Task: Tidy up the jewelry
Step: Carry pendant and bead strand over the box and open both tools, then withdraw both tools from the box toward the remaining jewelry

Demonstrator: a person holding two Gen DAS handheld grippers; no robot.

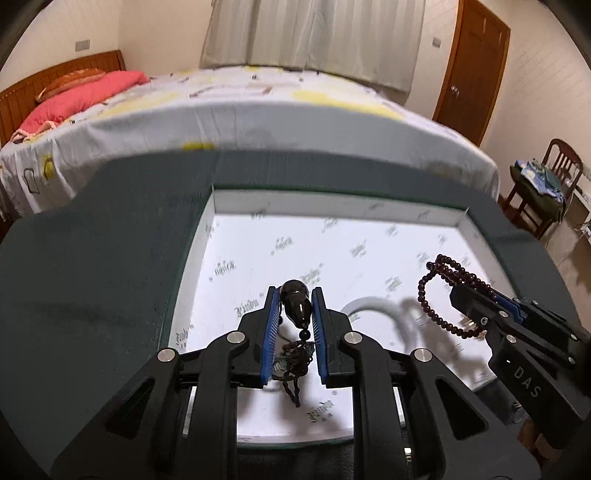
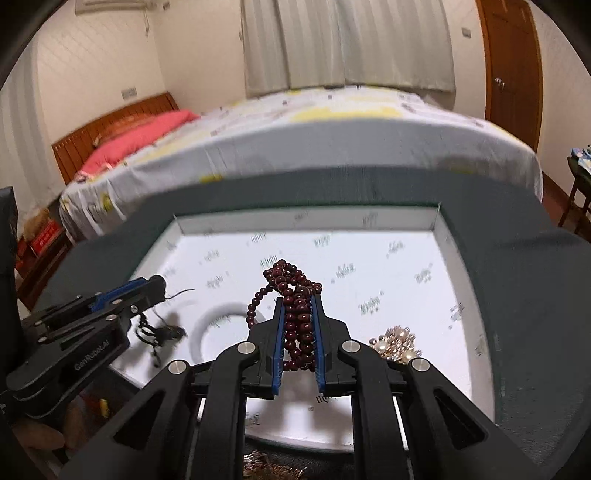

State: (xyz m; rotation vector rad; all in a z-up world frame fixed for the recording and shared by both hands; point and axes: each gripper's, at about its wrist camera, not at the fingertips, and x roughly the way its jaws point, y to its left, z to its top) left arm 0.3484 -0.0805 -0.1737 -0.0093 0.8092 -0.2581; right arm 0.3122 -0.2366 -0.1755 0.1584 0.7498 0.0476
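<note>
A bedroom in a home.
There is a bed (image 1: 236, 122) with a pink pillow (image 1: 81, 96), closed curtains (image 1: 314, 33), a wooden door (image 1: 472, 70) and a chair (image 1: 550, 184).

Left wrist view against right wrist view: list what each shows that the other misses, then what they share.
Only the left wrist view shows the dark gourd pendant itself, clamped in the left tongs. Only the right wrist view shows the pearl and gold cluster lying in the white tray. Both show the tray, the white bangle, the dark red bead strand gripped by the right tongs, and the bed.
</note>
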